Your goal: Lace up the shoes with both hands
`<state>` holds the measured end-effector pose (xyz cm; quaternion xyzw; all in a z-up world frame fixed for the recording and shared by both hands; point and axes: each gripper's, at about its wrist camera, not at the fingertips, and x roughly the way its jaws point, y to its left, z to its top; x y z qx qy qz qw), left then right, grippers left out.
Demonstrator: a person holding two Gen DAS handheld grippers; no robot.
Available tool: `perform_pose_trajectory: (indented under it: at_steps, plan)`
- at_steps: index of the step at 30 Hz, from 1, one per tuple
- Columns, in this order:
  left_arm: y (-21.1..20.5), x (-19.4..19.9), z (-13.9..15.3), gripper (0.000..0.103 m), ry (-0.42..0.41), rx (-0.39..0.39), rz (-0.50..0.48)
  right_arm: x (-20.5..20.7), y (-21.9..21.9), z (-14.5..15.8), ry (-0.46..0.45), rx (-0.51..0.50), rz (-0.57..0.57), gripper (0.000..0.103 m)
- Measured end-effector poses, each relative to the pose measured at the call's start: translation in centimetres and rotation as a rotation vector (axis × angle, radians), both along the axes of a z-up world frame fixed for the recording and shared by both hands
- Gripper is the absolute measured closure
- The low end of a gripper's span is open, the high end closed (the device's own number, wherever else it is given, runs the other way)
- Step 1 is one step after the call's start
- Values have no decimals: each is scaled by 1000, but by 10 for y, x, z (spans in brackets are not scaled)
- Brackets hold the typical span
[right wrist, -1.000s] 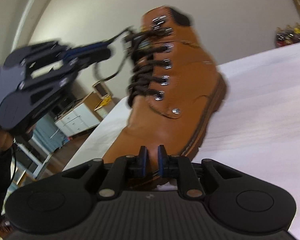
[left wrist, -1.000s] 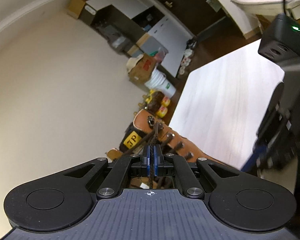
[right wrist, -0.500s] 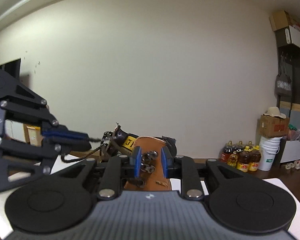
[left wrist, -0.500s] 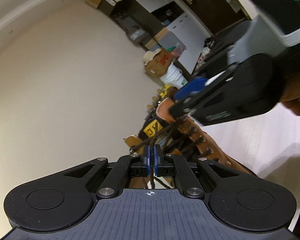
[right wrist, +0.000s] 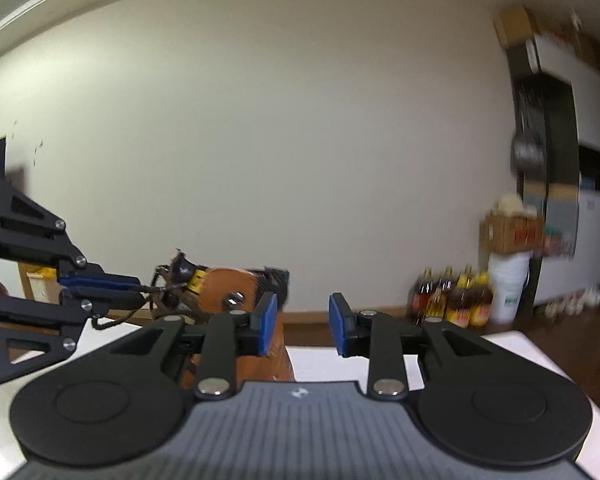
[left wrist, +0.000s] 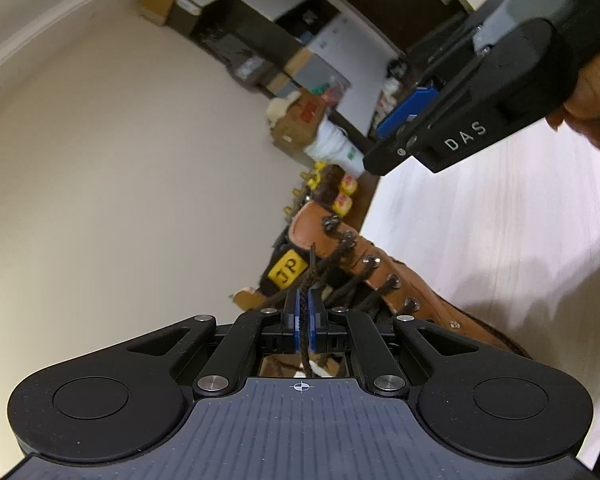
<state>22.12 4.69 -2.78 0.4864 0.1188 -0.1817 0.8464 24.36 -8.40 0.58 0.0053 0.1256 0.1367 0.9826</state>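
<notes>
A tan leather boot [left wrist: 412, 300] with dark brown laces stands on the white table [left wrist: 500, 240]. In the left wrist view my left gripper [left wrist: 302, 322] is shut on a dark lace [left wrist: 303, 300] that runs up to the boot's top hooks. The same gripper [right wrist: 138, 286] shows at the left of the right wrist view, pinching the lace beside the boot's collar [right wrist: 228, 284]. My right gripper [right wrist: 302, 326] hovers above the boot, its jaws opening wide with nothing between them. It also appears as a black body [left wrist: 380, 156] held by a hand at the upper right of the left wrist view.
The table's far edge [right wrist: 380, 350] lies just past the boot. Beyond it on the floor stand several oil bottles [right wrist: 452, 300], a white bucket [right wrist: 508, 284] with a cardboard box on it, and cabinets along the right wall.
My right gripper rose above the boot, swung up to point level at the wall, and its jaws spread from nearly closed to wide. My left gripper kept its grip on the lace.
</notes>
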Motion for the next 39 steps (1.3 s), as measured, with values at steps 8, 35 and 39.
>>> perform_pose_trajectory:
  at_steps: [8,35,39]
  plan:
    - [-15,10,-3,98,11,60,-1,-1,-14,-9,71,31,22,71]
    - [-18,18,-8,96,5,73,-41,9,-23,-7,64,34,35,71]
    - [-14,24,-6,96,-8,58,-11,19,-14,-12,67,39,39,71]
